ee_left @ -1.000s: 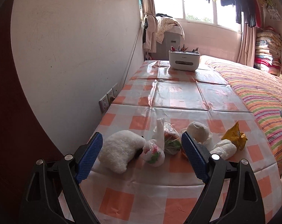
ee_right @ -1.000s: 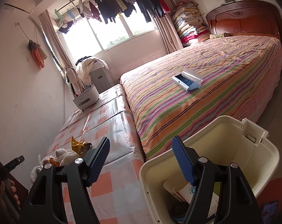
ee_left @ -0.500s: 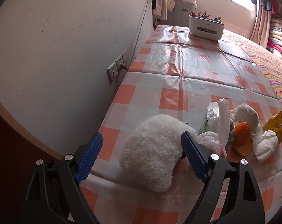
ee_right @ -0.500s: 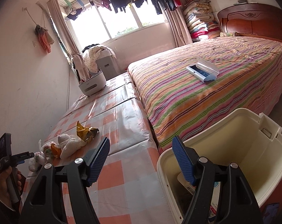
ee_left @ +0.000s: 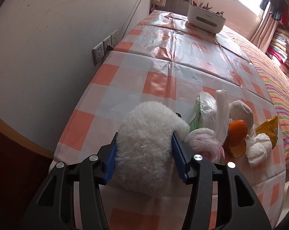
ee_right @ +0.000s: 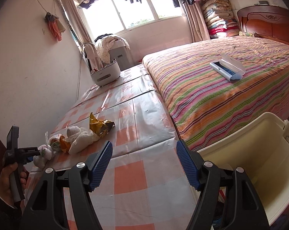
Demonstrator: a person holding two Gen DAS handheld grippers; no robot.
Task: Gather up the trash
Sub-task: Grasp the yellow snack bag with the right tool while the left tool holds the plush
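Observation:
A white fluffy wad lies at the near end of the checked tablecloth. My left gripper straddles it; its jaws are closing and both blue pads press into its sides. To its right lie knotted plastic bags, an orange peel, crumpled white tissue and a yellow wrapper. In the right wrist view my right gripper stands open over the cloth with nothing between its fingers. It is right of the trash pile and left of the cream bin.
A white holder with clips stands at the table's far end. Wall sockets sit on the wall to the left. A striped bed with a blue-grey case borders the table's right side. A hand holds the left gripper.
My left gripper dropped down and forward onto the fluffy wad and its jaws closed in on it. My right gripper swung left, away from the bin, toward the table.

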